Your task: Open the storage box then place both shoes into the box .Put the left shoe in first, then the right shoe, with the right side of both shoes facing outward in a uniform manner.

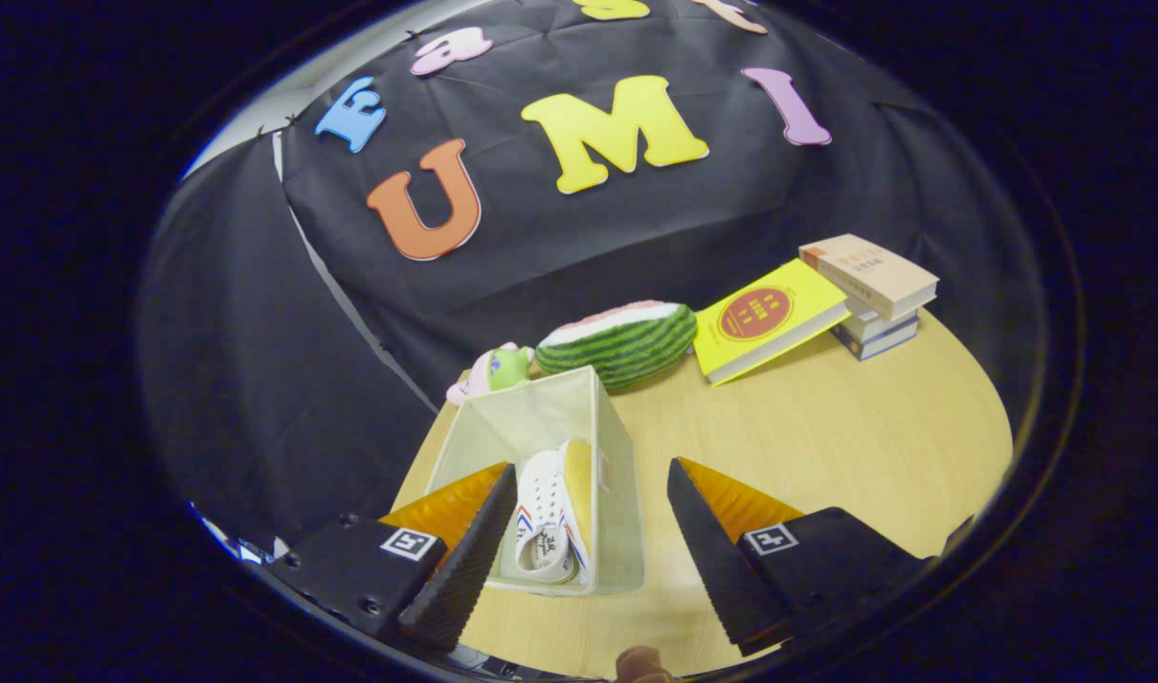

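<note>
A translucent white storage box [616,455] stands open on the wooden table, just ahead of and partly between my fingers. Inside it lie white shoes [543,517] with red and blue side stripes, resting on their sides; a yellowish sole [579,489] shows beside the white upper. My gripper [593,484] hangs above the near end of the box, open, with nothing held. The left finger [465,560] overlaps the box's left wall, and the right finger [711,550] is over bare table to the box's right.
Beyond the box lie a watermelon-slice toy [621,343] and a small pink and green plush [491,372]. A yellow book [766,321] leans on a stack of books [873,289] at the far right. The round wooden table [854,446] spreads to the right.
</note>
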